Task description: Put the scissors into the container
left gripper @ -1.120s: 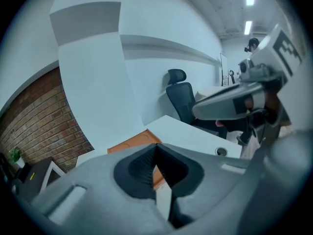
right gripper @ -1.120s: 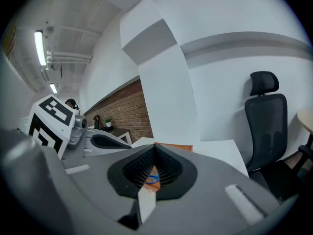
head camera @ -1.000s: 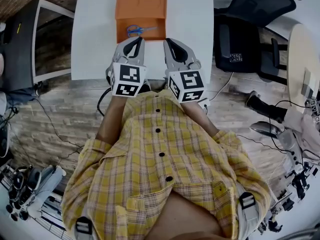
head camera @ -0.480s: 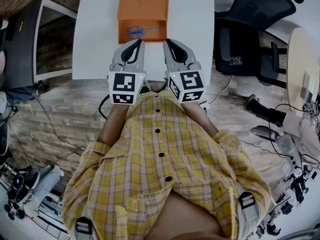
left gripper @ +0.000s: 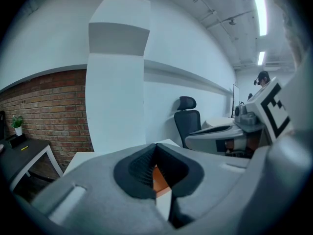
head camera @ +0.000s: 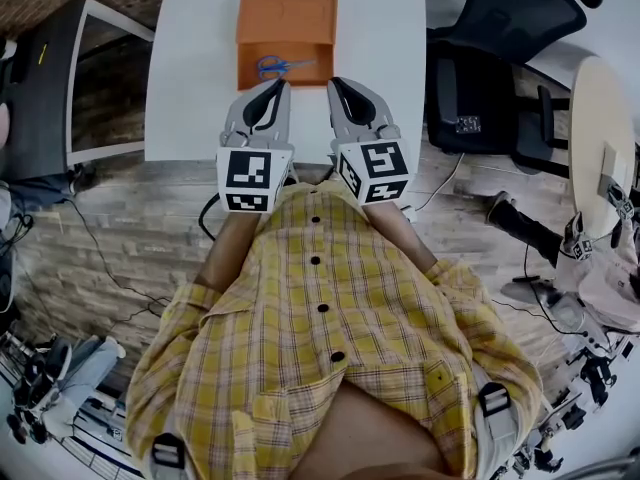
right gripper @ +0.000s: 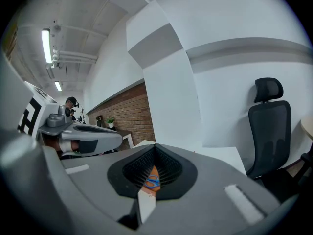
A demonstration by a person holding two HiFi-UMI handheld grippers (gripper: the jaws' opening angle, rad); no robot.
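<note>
Blue-handled scissors point(head camera: 279, 65) lie inside the orange container point(head camera: 285, 16) at the far middle of the white table point(head camera: 190, 78). My left gripper point(head camera: 272, 86) and right gripper point(head camera: 338, 83) hover side by side over the table's near edge, just short of the container. Both are shut with nothing in them. In the right gripper view the scissors point(right gripper: 152, 182) show through the narrow slit below the meeting tips of that gripper point(right gripper: 155, 146). The left gripper view shows only a strip of the orange container point(left gripper: 159, 178) below its tips point(left gripper: 156, 146).
A black office chair point(head camera: 510, 28) stands right of the table. A dark desk point(head camera: 60, 78) is at the left, and a round pale table point(head camera: 600, 118) at the far right. Cables trail over the wooden floor point(head camera: 130, 238).
My left gripper has drawn back slightly toward my body. The scissors stay in the container and the right gripper holds its place.
</note>
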